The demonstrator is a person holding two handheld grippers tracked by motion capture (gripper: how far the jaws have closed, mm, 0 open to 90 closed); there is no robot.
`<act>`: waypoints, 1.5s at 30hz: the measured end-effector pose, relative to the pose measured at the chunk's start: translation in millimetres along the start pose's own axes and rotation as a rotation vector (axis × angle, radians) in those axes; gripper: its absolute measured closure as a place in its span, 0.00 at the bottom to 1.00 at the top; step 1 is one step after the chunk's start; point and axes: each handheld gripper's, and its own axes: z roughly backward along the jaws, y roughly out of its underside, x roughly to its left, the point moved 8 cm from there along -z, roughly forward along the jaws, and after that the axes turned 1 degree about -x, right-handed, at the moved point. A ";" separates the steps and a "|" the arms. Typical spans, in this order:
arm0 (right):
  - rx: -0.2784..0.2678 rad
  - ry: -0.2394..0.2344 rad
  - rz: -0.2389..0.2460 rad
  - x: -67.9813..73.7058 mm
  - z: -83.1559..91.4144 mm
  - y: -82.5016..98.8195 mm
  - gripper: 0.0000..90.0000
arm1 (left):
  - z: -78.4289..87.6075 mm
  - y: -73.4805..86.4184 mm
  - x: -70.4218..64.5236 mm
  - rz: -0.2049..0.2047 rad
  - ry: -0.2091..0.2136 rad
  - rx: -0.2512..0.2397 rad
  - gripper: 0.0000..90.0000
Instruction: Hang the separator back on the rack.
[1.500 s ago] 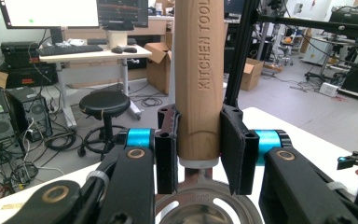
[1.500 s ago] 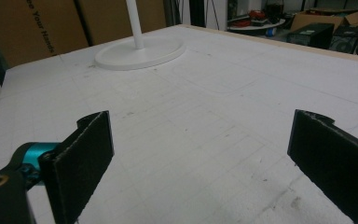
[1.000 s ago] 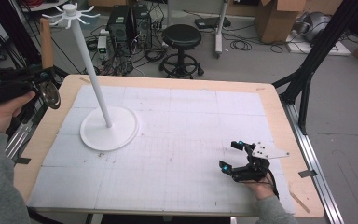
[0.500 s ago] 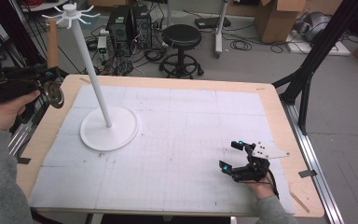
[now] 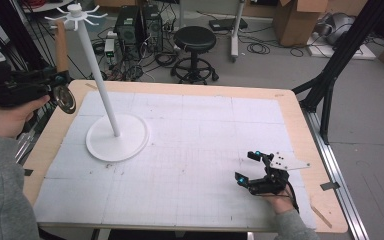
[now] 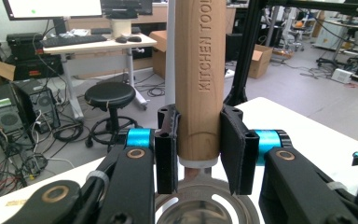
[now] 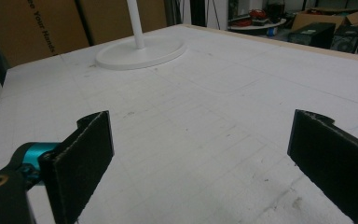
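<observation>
My left gripper (image 5: 55, 80) is shut on a kitchen tool's wooden handle (image 5: 60, 45), held upright off the table's left edge. The tool's round metal head (image 5: 66, 99) hangs below the jaws. In the left gripper view both pads (image 6: 168, 144) press the handle (image 6: 200, 70), stamped "KITCHEN TOOL", and the metal head (image 6: 200, 210) shows beneath. A white hook stand (image 5: 97, 75) rises from its round base (image 5: 117, 137) just right of the tool, with its hooks (image 5: 75, 12) at the top. My right gripper (image 5: 247, 167) rests open on the table at the front right, nothing between its jaws (image 7: 200, 163).
A white gridded mat (image 5: 190, 150) covers the wooden table. The stand's base (image 7: 142, 51) lies far ahead of the right gripper. A black stool (image 5: 194, 45), computer towers (image 5: 140, 25) and cables stand on the floor behind the table. Black frame legs (image 5: 330, 70) rise at the right.
My left gripper and the tool have drifted slightly right, toward the stand's pole. The right gripper has stayed where it was.
</observation>
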 end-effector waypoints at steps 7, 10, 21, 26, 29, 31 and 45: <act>-0.001 -0.001 0.000 0.2 0.3 -0.3 0.07 | -8.1 1.3 0.2 -0.003 -0.018 0.016 0.76; -0.002 0.000 0.002 -0.2 0.2 -0.3 0.07 | -11.3 2.1 1.0 -0.002 -0.025 0.021 0.76; -0.002 -0.003 0.000 -0.8 -0.3 0.0 0.07 | -14.5 4.8 0.7 -0.011 -0.017 -0.011 0.57; -0.002 0.001 -0.005 -1.9 -0.2 0.1 0.07 | -8.1 11.2 -2.4 -0.032 0.016 -0.061 0.40; 0.000 0.002 -0.005 -2.1 -0.4 0.5 0.07 | -5.0 17.9 -5.2 -0.039 0.054 -0.074 0.29; 0.002 -0.001 0.000 -1.8 -0.7 0.8 0.07 | -3.4 22.7 -8.1 -0.059 0.061 -0.073 0.22; 0.005 -0.007 -0.004 0.2 -0.6 0.9 0.07 | -9.2 51.6 -22.3 -0.098 0.100 -0.088 0.13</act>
